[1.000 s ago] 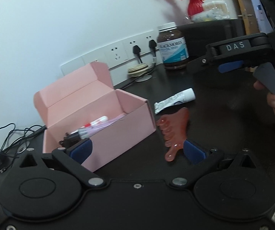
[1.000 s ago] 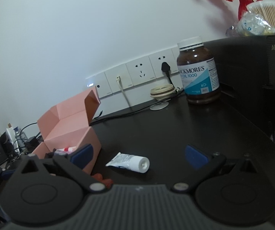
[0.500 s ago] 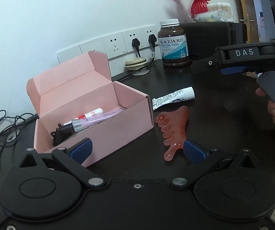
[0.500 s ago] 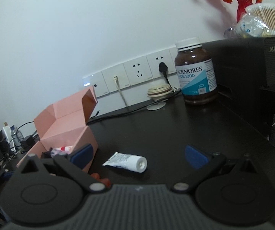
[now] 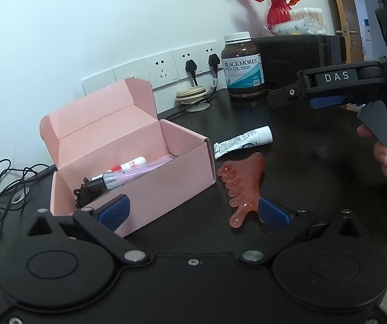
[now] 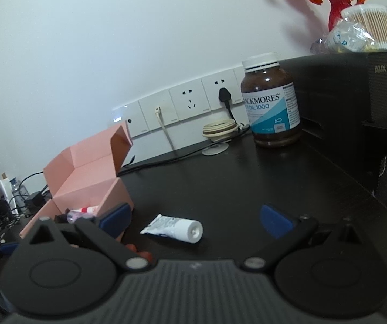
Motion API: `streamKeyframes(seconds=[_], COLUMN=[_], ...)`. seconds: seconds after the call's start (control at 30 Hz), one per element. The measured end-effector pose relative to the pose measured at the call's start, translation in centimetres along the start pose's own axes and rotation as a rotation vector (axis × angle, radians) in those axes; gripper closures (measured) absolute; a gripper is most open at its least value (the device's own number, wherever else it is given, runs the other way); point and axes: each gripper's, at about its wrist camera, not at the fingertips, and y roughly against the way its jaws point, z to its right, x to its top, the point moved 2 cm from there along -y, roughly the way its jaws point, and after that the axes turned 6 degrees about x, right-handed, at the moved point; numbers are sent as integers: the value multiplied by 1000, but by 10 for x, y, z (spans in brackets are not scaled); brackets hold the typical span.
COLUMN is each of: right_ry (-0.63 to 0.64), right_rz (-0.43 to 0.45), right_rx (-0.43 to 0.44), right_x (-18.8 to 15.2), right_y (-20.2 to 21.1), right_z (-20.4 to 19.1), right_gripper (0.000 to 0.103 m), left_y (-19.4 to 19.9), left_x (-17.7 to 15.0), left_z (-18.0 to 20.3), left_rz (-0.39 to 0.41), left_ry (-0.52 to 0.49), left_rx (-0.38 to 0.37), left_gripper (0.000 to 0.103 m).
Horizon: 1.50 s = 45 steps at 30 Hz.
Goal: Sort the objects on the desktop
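Mostly hidden: red comb [image 6: 139, 251] under right claw [image 6: 196, 217] (both claws [image 5: 193, 210] agape).

R hand-held gripper [image 6: 194, 217] wide apart above white tube [image 6: 174, 228], pink box [image 6: 85, 186] at left.

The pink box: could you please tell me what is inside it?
Inside the pink box lie a lilac tube, a white-and-red tube and a dark clip-like item. The front wall hides the floor beneath them.
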Motion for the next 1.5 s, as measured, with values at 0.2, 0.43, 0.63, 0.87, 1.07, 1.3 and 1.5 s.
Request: streamKeyframes(seconds=[0.2, 0.43, 0.63, 0.87, 1.07, 1.3, 1.5], right_ry=[8, 4, 0, 6, 13, 9, 11], right_rz=[2, -4, -8, -9, -8, -8, -8], right_rx=[-5, -6, -7, -19, -24, -24, -25], right_x=[0, 0, 0, -1, -1, 0, 0], right_y=[0, 0, -1, -1, -1, -1, -1], right_z=[-1, 0, 0, -2, -2, -1, -1], right_gripper=[1, 1, 1, 1, 1, 1, 1], left_y=[2, 3, 5, 3, 3, 3, 3], left_x=[-1, -1, -2, -2, -2, -3, -3], left_z=[-2, 0, 2, -1, -2, -3, -4], left_rz=[5, 12, 21, 11, 10, 10, 11], left_ry=[14, 0, -13, 11, 16, 18, 23], left_rx=[7, 8, 4, -6, -11, -15, -17], left_gripper=[0, 0, 0, 0, 0, 0, 0])
